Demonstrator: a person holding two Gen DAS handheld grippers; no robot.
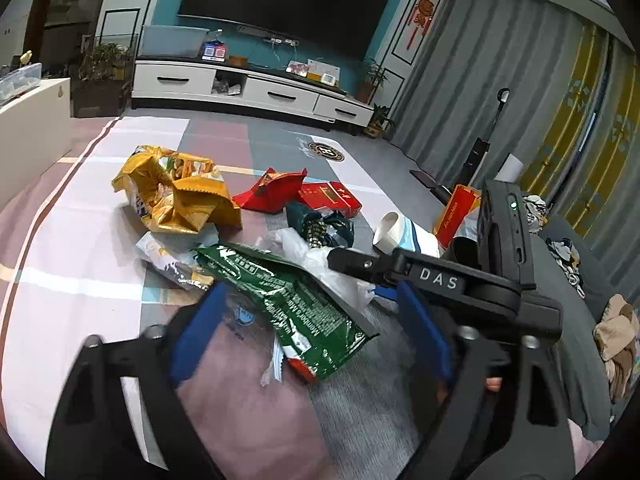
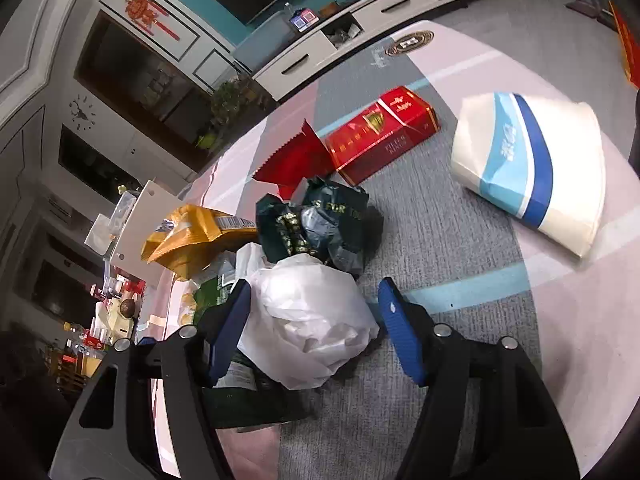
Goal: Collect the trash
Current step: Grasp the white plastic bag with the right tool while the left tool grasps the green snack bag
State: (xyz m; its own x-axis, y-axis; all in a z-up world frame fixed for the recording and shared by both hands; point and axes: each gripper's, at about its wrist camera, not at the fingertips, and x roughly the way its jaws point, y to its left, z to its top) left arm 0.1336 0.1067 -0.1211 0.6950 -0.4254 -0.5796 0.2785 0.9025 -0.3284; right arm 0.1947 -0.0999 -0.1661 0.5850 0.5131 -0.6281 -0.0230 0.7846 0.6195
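Note:
Trash lies on a pink and grey rug (image 1: pixel 80 240). In the left wrist view my left gripper (image 1: pixel 308 328) is open, its blue pads either side of a green snack bag (image 1: pixel 296 292). Beyond it lie a yellow bag (image 1: pixel 176 192), a red wrapper (image 1: pixel 272 192), a red carton (image 1: pixel 330 196), a dark crumpled bag (image 1: pixel 320 224) and a paper cup (image 1: pixel 400 234). My right gripper (image 1: pixel 432 276) crosses the right of that view. In the right wrist view my right gripper (image 2: pixel 312 320) is open around a crumpled white plastic bag (image 2: pixel 308 312), not closed on it. The dark bag (image 2: pixel 316 224), red carton (image 2: pixel 380 132) and cup (image 2: pixel 532 172) lie beyond.
A white TV cabinet (image 1: pixel 256 88) and a large dark TV (image 1: pixel 288 0) stand at the far wall. Grey and yellow curtains (image 1: pixel 540 100) hang at right, with an upright vacuum (image 1: pixel 484 148) before them. A red paper bag (image 1: pixel 456 210) stands beside the cup. Clothes (image 1: pixel 616 332) lie at far right.

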